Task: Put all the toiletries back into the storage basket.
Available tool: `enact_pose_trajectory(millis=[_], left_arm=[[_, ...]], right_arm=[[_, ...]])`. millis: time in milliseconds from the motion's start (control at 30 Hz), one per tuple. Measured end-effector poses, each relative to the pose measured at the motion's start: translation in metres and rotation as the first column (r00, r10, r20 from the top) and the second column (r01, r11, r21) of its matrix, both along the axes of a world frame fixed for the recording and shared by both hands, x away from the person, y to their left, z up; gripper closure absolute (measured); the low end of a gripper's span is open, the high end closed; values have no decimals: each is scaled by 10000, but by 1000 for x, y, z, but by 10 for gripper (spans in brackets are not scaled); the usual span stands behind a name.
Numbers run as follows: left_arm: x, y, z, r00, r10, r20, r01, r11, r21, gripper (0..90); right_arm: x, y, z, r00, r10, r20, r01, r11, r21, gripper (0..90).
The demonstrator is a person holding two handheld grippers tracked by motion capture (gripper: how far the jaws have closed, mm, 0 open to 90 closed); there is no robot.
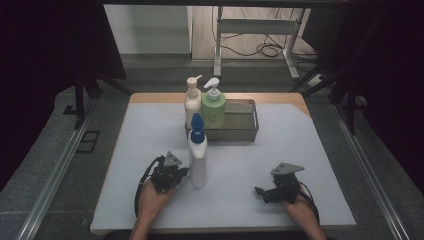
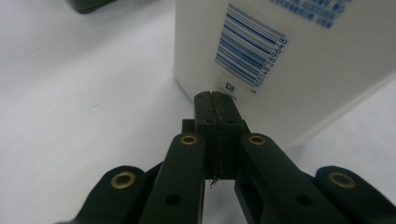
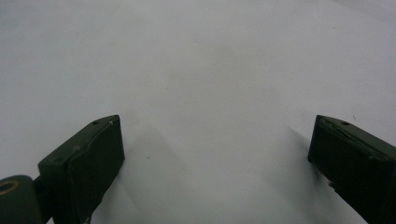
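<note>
white spray bottle [image 1: 198, 161] with blue cap, upright on tabletop [image 1: 240, 165], just ahead of left tool [image 2: 215, 100]: jaws pressed together, empty, tips at its base, likely for nudging. right tool [image 3: 215, 154] wide open, empty, resting well apart. tray [image 1: 248, 131] with two pump bottles beyond.

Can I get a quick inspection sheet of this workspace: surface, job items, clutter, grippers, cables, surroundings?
Surface: white mat on a wooden table, looks clean.
Job's things: white bottle with blue cap upright, barcode facing the left gripper.
Clutter: dark tray behind it; cream pump bottle and green pump bottle at the tray's left end.
Grippers: left gripper shut, tips at the bottle's base, nothing between them; right gripper open, low over bare mat.
Cables: black cable trails from left gripper; loose cables on far floor.
Surroundings: dark curtains, metal frame legs beyond.
</note>
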State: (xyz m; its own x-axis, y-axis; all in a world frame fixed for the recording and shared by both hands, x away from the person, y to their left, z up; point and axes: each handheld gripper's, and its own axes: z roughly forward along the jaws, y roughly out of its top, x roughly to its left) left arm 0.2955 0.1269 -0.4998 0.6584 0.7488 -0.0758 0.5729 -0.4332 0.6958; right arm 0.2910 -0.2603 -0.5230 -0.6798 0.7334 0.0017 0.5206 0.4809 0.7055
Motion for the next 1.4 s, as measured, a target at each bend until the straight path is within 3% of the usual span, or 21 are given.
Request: enact_pose_trajectory(millis=[267, 333, 533, 933, 1400], left_arm=[[-4, -10, 0, 9994, -350, -81, 352, 9992, 186, 895], [-5, -13, -1, 9992, -388, -122, 388, 9992, 38, 895], [-9, -22, -1, 9975, -680, -169, 682, 9976, 117, 895], [-11, -42, -7, 9910, -1275, -412, 1285, 9915, 218, 895], [-12, -55, -11, 9879, -1494, -410, 1508, 9880, 333, 894]], right_arm=[[0, 0, 0, 10000, 1, 0, -1, 10000, 2, 31], [0, 0, 0, 10000, 6, -2, -6, 10000, 9, 31], [0, 0, 0, 10000, 6, 0, -6, 10000, 13, 31], [0, 0, 0, 10000, 17, -1, -17, 10000, 14, 31], [0, 0, 0, 10000, 12, 1, -12, 10000, 14, 31]])
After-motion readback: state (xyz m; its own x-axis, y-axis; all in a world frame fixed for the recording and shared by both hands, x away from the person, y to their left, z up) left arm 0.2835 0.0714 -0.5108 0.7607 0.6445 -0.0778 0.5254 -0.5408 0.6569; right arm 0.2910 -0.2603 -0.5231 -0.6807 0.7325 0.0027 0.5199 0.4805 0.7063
